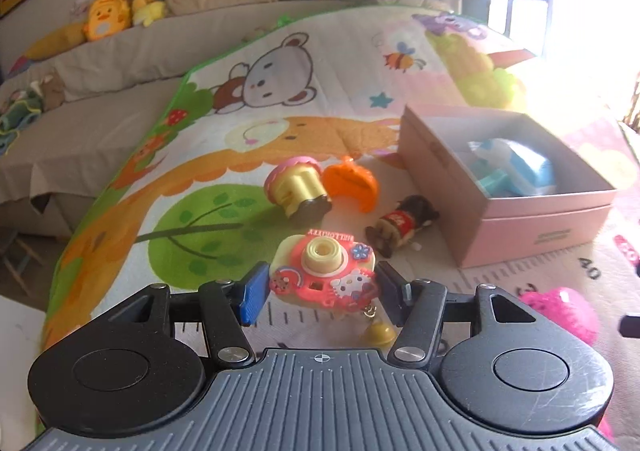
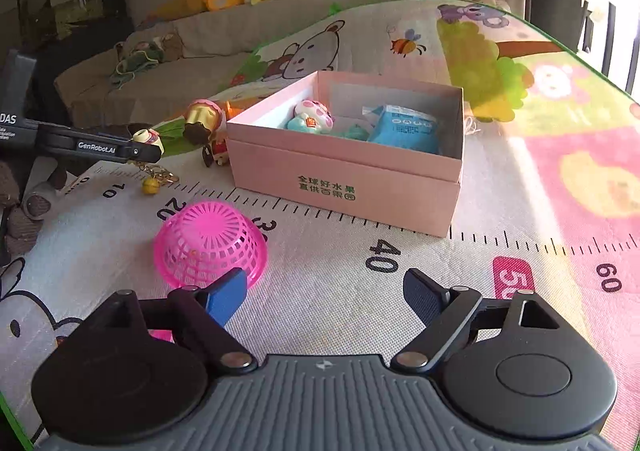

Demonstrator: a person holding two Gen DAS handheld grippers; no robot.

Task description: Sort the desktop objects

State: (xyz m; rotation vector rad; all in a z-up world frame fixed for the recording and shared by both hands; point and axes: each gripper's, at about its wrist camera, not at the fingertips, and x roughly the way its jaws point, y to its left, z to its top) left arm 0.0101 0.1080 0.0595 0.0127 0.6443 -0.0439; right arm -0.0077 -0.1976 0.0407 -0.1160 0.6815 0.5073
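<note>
A pink toy camera (image 1: 320,271) with a cartoon cat sticker and a small yellow bell (image 1: 378,333) on a chain sits between the pads of my left gripper (image 1: 322,285), which press on both of its sides. From the right wrist view, the left gripper (image 2: 146,143) holds it just above the mat, left of the pink cardboard box (image 2: 344,179). My right gripper (image 2: 326,283) is open over bare mat with nothing between its fingers. An upturned pink mesh basket (image 2: 210,247) lies just ahead of its left finger.
The open pink box (image 1: 540,227) holds a blue pack (image 2: 404,127) and a spotted mushroom toy (image 2: 314,115). A cupcake toy (image 1: 296,187), an orange piece (image 1: 352,183) and a small brown doll (image 1: 404,223) lie on the cartoon play mat (image 2: 520,211). A sofa with plush toys stands behind.
</note>
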